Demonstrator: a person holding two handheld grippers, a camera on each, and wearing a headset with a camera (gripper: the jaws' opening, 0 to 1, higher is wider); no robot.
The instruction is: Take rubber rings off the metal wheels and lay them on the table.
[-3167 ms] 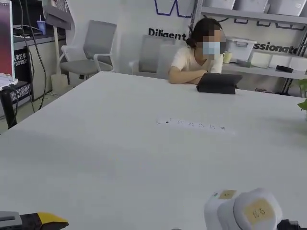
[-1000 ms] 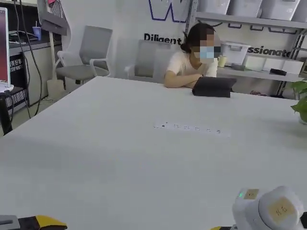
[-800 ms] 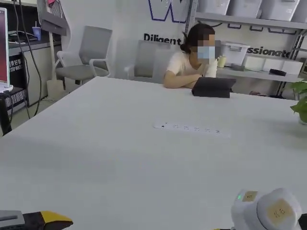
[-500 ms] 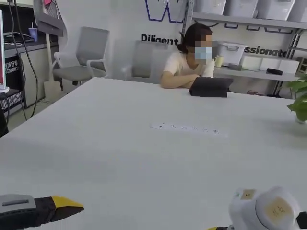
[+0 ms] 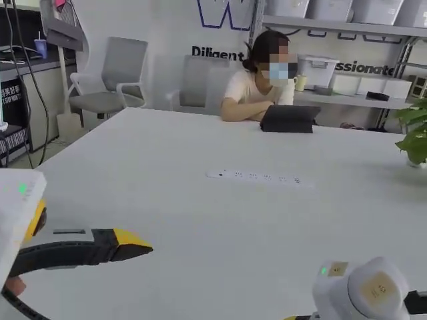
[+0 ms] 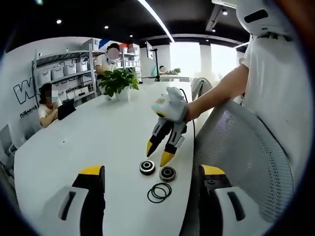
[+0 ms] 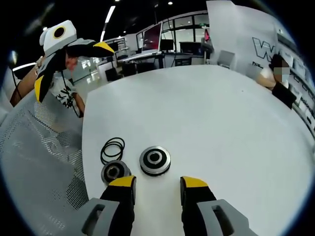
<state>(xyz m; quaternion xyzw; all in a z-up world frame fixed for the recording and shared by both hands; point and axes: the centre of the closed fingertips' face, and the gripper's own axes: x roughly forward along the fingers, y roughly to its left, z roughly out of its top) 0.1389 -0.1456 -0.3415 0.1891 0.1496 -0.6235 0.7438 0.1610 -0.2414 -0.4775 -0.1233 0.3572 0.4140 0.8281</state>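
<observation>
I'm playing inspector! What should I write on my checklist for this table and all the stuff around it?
Surface: white table, smooth and flat.
Job's things: two round metal wheels side by side near the table edge; thin black rubber rings lying loose beside them.
Clutter: white power strip; green potted plant; black tablet case at the far end.
Grippers: left tongs open wide, held up in the air; right tongs open, hovering just over the wheels.
Cables: dark cables hang by the desk at far left.
Surroundings: seated person, grey office chairs, shelves with boxes.
</observation>
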